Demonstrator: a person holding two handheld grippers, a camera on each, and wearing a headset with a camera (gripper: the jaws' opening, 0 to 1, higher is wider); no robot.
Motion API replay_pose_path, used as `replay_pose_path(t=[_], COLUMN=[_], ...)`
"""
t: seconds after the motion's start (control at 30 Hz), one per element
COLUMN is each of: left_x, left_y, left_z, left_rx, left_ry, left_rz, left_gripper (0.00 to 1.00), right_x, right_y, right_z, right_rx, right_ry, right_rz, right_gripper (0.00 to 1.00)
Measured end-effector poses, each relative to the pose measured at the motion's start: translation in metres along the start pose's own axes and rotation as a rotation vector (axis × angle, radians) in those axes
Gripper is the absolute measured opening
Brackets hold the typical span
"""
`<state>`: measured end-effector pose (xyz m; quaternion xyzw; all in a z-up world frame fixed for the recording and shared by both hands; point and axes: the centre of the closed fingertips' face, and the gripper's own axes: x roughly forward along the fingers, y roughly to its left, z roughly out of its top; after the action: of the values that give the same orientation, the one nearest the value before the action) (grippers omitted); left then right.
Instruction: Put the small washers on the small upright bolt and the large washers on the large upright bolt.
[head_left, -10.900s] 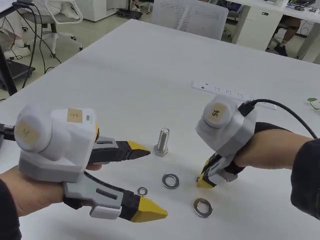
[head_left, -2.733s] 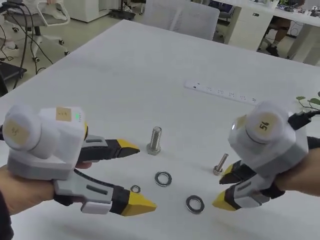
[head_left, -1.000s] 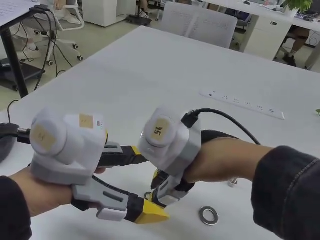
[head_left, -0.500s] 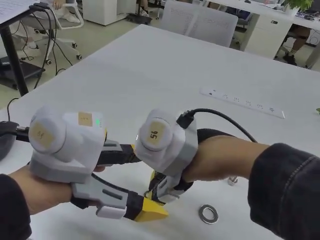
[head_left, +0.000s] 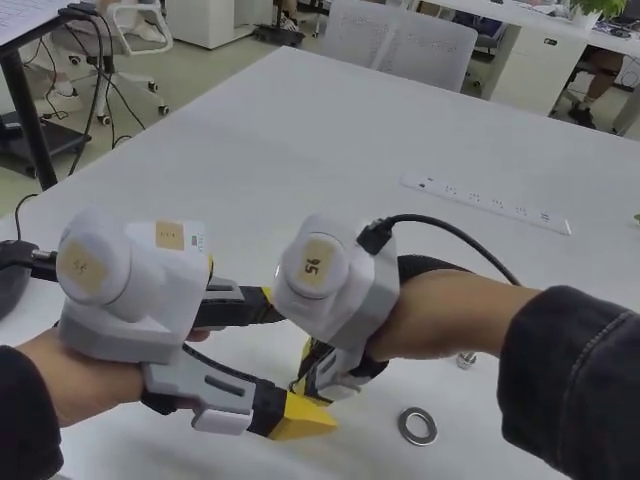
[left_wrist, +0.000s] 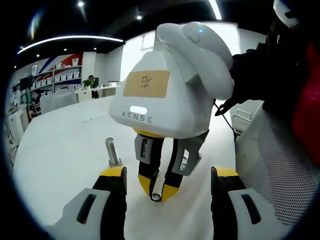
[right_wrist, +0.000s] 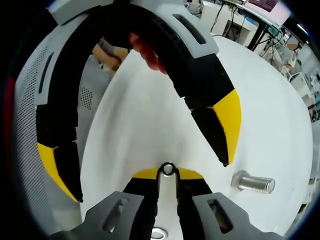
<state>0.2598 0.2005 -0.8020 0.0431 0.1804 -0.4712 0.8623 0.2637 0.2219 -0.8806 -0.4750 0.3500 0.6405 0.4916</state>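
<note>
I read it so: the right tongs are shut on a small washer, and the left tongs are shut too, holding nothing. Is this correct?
Not quite. The left tongs are open, their jaws wide apart and holding nothing; the left gripper view shows it. The right tongs are indeed shut on the small washer.

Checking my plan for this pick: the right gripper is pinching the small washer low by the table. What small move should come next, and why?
Probably lift the right gripper a little. Its jaws are shut on the small washer, held edge-on at the tips, low by the table. Rising should free it for carrying to the small bolt.
</note>
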Motion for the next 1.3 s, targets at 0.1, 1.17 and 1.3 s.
replay_pose_path(t=[0.1, 1.17, 1.3], left_x=[0.0, 0.0, 0.001], left_y=[0.0, 0.001, 0.0], left_z=[0.0, -0.002, -0.003], left_rx=[0.001, 0.005, 0.005], left_ry=[-0.001, 0.007, 0.01], left_rz=[-0.001, -0.008, -0.011], left_gripper=[0.68, 0.67, 0.67], right_x=[0.0, -0.036, -0.043], right_y=[0.0, -0.005, -0.005], right_z=[-0.001, -0.037, -0.046], right_rx=[0.007, 0.091, 0.11], right_ry=[-0.001, -0.002, -0.002], right_rz=[0.003, -0.054, -0.067], right_gripper=[0.14, 0.14, 0.14])
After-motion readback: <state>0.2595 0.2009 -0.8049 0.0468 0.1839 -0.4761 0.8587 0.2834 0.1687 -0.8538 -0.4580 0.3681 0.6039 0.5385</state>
